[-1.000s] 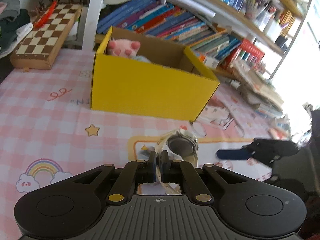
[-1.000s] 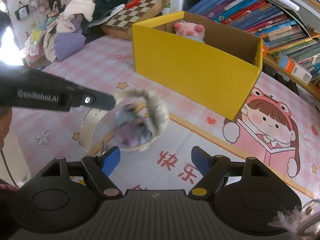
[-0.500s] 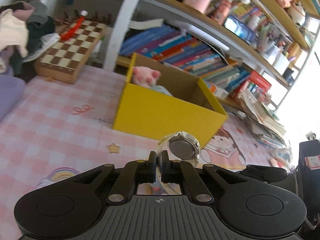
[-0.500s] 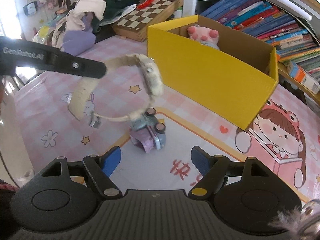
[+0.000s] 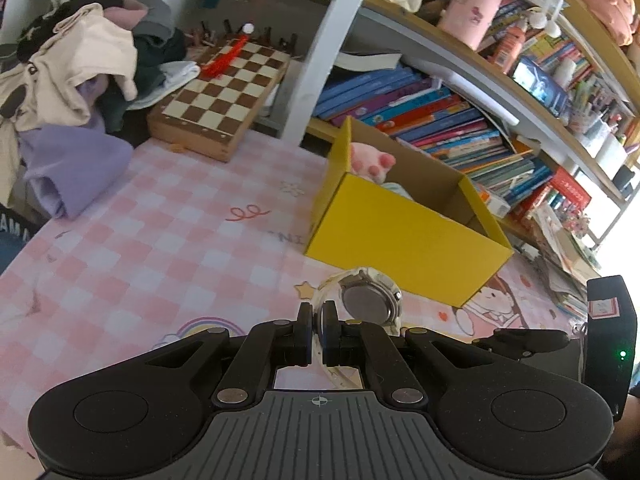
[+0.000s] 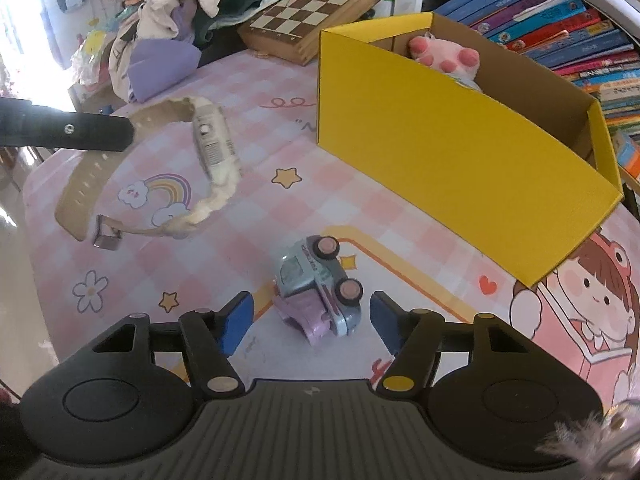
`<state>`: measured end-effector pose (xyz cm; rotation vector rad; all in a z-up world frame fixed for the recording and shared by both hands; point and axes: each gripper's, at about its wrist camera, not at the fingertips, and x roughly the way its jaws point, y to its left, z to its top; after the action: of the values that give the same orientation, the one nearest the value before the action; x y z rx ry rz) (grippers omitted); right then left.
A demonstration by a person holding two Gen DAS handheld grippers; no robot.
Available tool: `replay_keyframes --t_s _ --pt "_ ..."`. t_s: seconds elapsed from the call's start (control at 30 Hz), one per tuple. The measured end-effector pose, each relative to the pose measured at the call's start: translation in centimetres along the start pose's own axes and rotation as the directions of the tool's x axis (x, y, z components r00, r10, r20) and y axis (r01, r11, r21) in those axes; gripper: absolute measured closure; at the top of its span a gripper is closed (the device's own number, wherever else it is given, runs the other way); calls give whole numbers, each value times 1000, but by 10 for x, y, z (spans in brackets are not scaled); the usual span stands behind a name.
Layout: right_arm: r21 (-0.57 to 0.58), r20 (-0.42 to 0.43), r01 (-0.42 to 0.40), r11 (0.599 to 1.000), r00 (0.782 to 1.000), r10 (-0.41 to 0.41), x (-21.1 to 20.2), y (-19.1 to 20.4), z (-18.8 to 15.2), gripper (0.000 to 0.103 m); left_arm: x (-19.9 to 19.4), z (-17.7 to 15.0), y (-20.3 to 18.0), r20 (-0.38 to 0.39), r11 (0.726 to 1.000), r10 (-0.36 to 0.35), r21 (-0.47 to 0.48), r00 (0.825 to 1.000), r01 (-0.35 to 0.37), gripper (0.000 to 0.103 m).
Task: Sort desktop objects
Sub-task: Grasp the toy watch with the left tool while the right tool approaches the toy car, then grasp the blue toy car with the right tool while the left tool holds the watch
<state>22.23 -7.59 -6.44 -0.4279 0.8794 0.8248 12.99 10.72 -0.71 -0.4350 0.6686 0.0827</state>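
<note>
Left tongs (image 5: 318, 334) clench a watch (image 5: 370, 300) strap aloft; right tongs (image 6: 310, 320), closing, straddle toy car (image 6: 320, 288) untouched.

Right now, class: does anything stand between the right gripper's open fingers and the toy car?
Nothing visible does. The toy car lies on its side on the mat between the right gripper fingers, which have just been closing without touching it.

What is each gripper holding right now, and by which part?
The left gripper is shut on the watch, pinching its strap. The right gripper holds nothing; its fingers have been closing around the toy car without touching it.
</note>
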Motion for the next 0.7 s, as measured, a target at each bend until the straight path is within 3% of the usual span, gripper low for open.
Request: replay_keyframes --t_s 0.17,0.4,0.7 --pt "-4 -11 1 1000 1000 -1 11 0 5 41 0 -1 5 -2 1000 18 -13 1000 -18 100" --pt "4 -38 3 1000 999 -3 20 0 6 54 2 0 5 -10 1000 16 -10 1000 -16 100" --pt "35 -34 7 999 999 -5 7 -1 1 55 1 1 4 -11 1000 -8 3 1000 8 100"
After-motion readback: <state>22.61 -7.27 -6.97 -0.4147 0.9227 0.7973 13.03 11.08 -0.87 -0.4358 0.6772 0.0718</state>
